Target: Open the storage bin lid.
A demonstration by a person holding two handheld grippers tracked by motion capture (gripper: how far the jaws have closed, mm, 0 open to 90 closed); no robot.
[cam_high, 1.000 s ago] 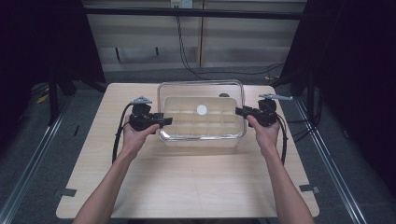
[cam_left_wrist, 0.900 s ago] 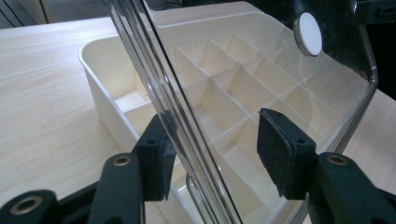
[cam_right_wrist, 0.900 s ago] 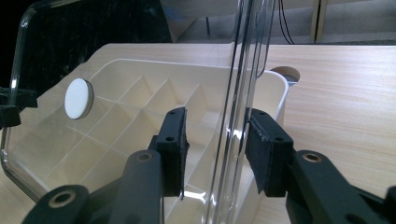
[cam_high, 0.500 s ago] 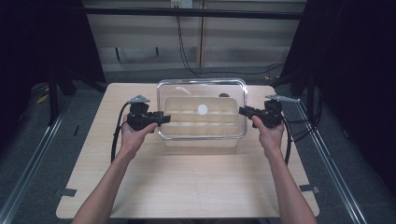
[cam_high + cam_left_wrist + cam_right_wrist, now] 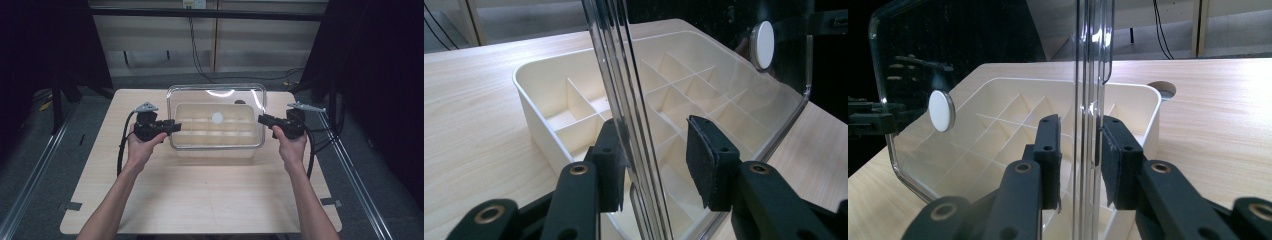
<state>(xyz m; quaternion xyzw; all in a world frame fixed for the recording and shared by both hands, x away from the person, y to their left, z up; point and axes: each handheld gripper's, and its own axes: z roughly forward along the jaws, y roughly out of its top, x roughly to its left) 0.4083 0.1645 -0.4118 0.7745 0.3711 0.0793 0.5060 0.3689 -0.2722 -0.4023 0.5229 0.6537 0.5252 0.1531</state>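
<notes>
A: Clear lid (image 5: pixel 216 116) is up over the cream divided tray (image 5: pixel 215 131), mid bench toward the far edge. Left hand-held gripper (image 5: pixel 170 127) jaws straddle the lid's left rim with a gap on one side, so it's released. Right hand-held gripper (image 5: pixel 263 120) pads (image 5: pixel 1049 150) sit close either side of the right rim; can't tell if it's pinching.

B: Risk?

A: Likely the lid tips or slides off at the left and knocks the tray, since the slick plastic edge isn't clamped there.
</notes>
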